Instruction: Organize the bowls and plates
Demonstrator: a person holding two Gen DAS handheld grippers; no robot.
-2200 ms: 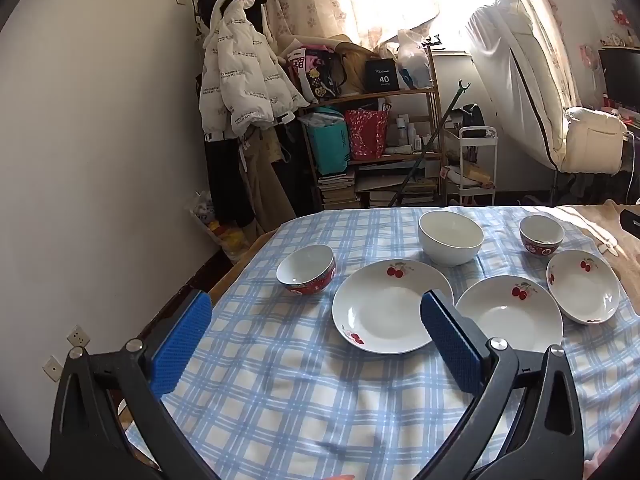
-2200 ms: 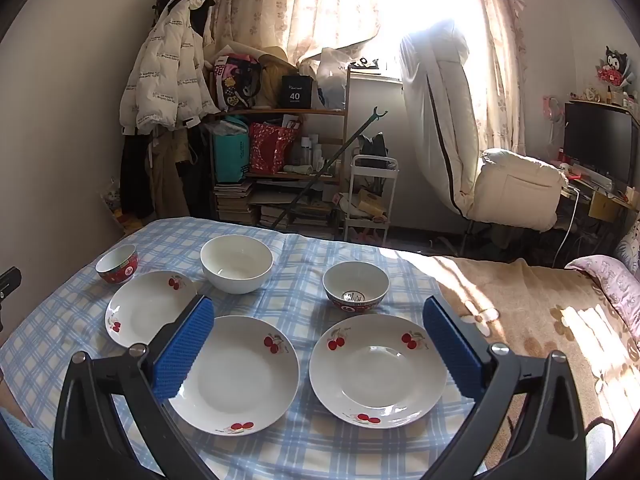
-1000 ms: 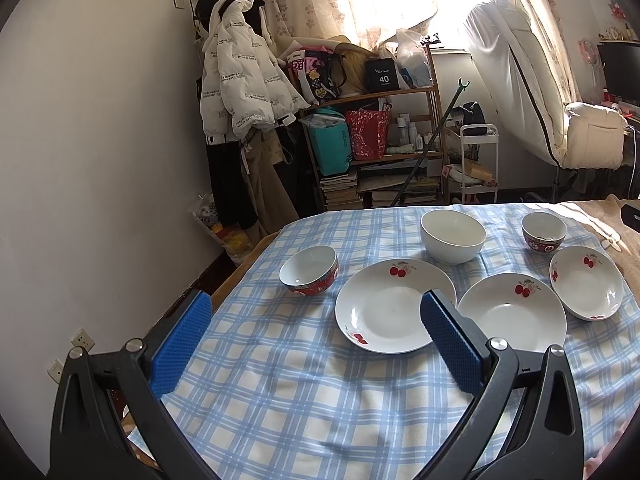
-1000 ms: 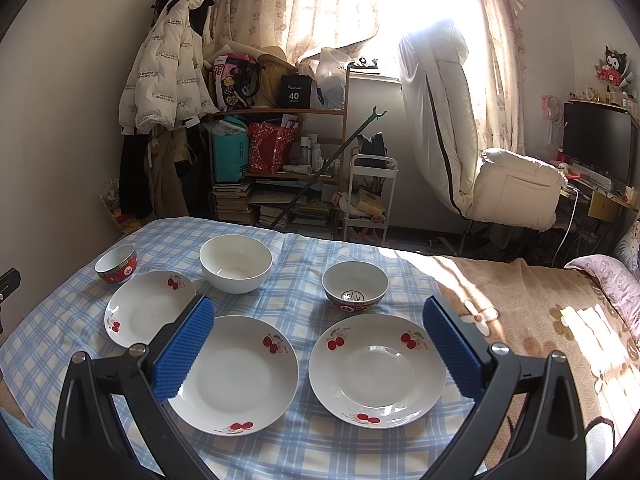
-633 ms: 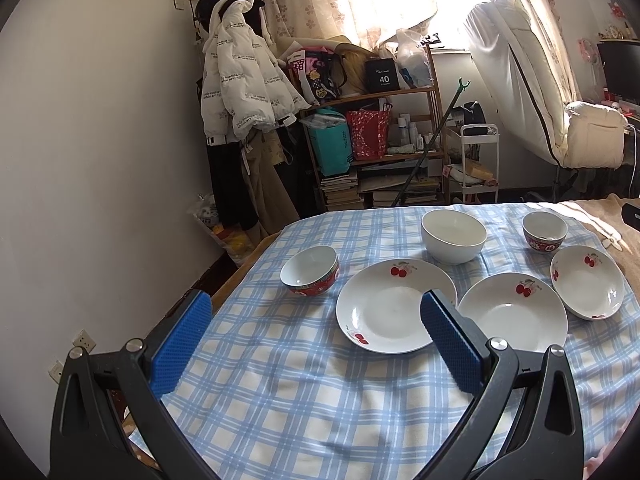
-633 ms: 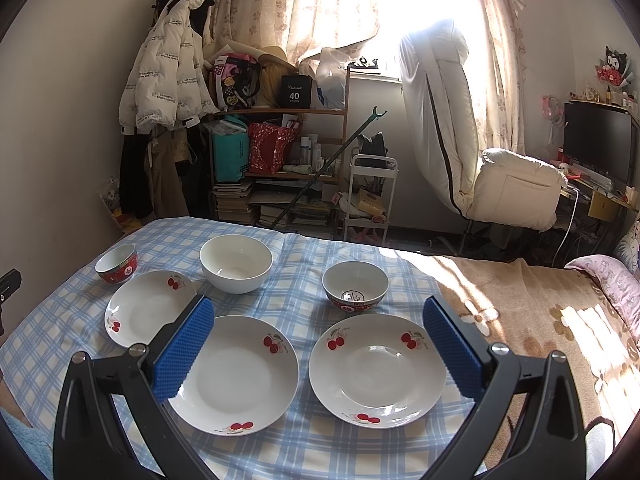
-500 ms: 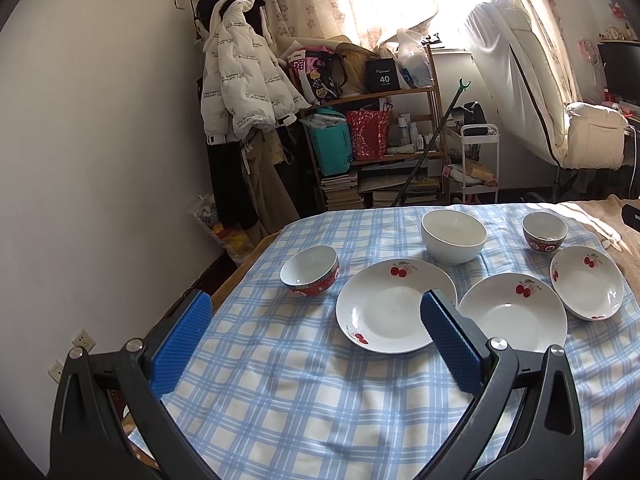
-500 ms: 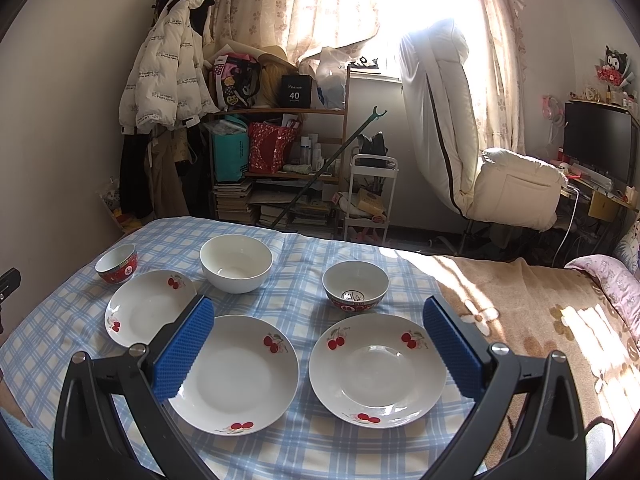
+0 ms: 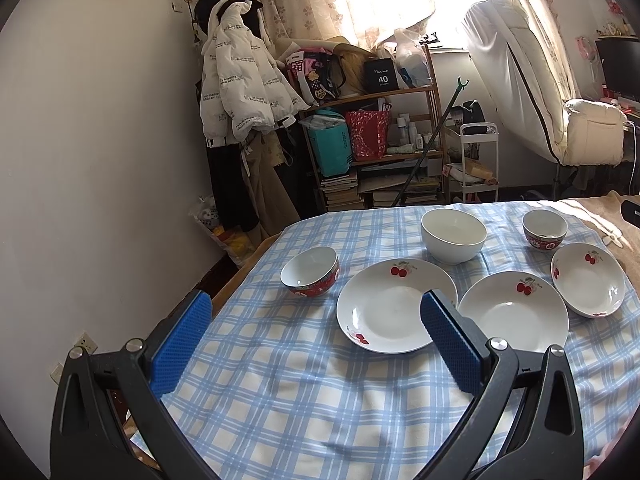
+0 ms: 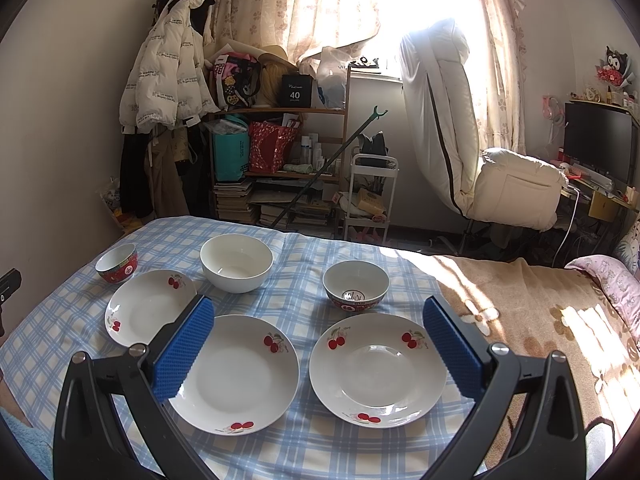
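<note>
Three white cherry-print plates lie in a row on the blue checked tablecloth: left plate [image 10: 148, 308] [image 9: 394, 310], middle plate [image 10: 240, 374] [image 9: 514, 312], right plate [image 10: 378, 368] [image 9: 588, 278]. Behind them stand a large white bowl [image 10: 236, 258] [image 9: 454, 236], a red-patterned bowl at far left [image 10: 117, 263] [image 9: 310, 272] and another red-patterned bowl [image 10: 356, 286] [image 9: 545, 230]. My left gripper [image 9: 316, 338] is open and empty, above the cloth near the left plate. My right gripper [image 10: 318, 344] is open and empty, above the middle and right plates.
The table's left edge [image 9: 240, 276] drops off toward a white wall. Beyond the table are a cluttered shelf [image 10: 276, 168], a hanging white jacket [image 10: 168, 76], a small white cart [image 10: 370, 196] and a white recliner [image 10: 500, 184]. A tan blanket [image 10: 532, 312] covers the right side.
The left gripper has pulled back and drifted slightly, so the dishes sit a little farther off in its view. The right gripper and all dishes have stayed still.
</note>
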